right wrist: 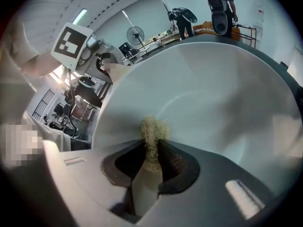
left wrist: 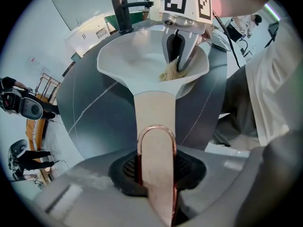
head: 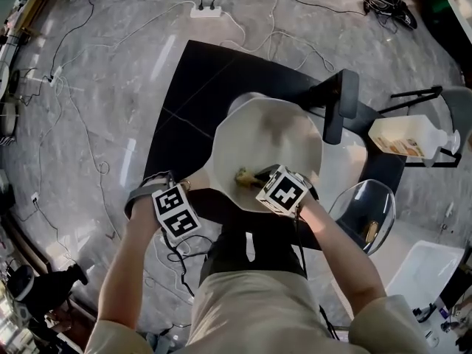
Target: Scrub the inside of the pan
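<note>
A white pan (head: 269,142) hangs over the dark counter. In the left gripper view its long pale handle (left wrist: 155,126), with a copper-rimmed end, runs back between the jaws of my left gripper (left wrist: 156,167), which is shut on it. My right gripper (right wrist: 152,160) is shut on a straw-coloured scrubbing pad (right wrist: 154,131) and reaches into the bowl at its near side. The pad (left wrist: 169,72) lies against the pan's inner wall (right wrist: 213,93). In the head view the pad (head: 245,175) shows just left of the right gripper's marker cube (head: 282,190).
A black faucet (head: 335,105) stands behind the pan, above a sink. A plastic bottle (head: 409,137) lies at the right, and a glass lid (head: 363,214) and a white bin (head: 424,271) sit lower right. Cables and a power strip (head: 206,10) lie on the floor.
</note>
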Demonstrator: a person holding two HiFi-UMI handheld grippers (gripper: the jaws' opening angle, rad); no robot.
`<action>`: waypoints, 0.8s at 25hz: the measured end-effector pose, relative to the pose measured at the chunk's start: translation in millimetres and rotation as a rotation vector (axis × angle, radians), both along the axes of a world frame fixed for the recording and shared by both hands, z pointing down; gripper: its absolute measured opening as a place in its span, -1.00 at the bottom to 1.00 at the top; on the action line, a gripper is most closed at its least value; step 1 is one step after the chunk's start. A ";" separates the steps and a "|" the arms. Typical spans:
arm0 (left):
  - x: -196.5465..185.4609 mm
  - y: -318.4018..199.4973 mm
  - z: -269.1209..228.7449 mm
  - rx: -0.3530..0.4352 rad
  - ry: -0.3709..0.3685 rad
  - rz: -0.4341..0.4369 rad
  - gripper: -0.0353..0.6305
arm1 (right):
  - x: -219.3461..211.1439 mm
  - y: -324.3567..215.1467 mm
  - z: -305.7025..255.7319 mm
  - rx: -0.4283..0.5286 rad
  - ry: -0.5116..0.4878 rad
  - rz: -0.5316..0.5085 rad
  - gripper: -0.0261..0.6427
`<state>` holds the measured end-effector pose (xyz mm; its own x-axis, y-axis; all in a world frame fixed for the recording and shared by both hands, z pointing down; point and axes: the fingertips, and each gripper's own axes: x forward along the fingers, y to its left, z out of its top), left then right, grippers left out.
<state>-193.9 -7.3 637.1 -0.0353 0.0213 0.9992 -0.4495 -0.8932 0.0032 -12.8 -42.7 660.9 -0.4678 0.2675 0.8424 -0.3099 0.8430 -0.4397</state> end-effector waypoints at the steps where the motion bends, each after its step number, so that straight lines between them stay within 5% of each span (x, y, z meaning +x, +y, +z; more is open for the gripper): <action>1: 0.4 -0.1 0.0 0.001 0.001 -0.001 -0.61 | -3.6 1.4 0.7 -0.019 -0.019 -0.013 -0.66; 11: 1.1 -1.9 -0.9 0.013 0.010 0.009 -0.62 | -46.8 -17.5 -10.1 -0.025 -0.183 -0.021 -0.67; 20: 1.2 -2.0 -0.1 0.019 0.012 0.018 -0.62 | -72.8 -69.8 -21.5 0.192 -0.251 0.096 -0.66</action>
<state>-192.7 -9.2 637.0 -0.0239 0.0016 0.9997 -0.4338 -0.9010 -0.0089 -85.6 -112.6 639.4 -0.6829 0.0595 0.7281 -0.2939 0.8901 -0.3484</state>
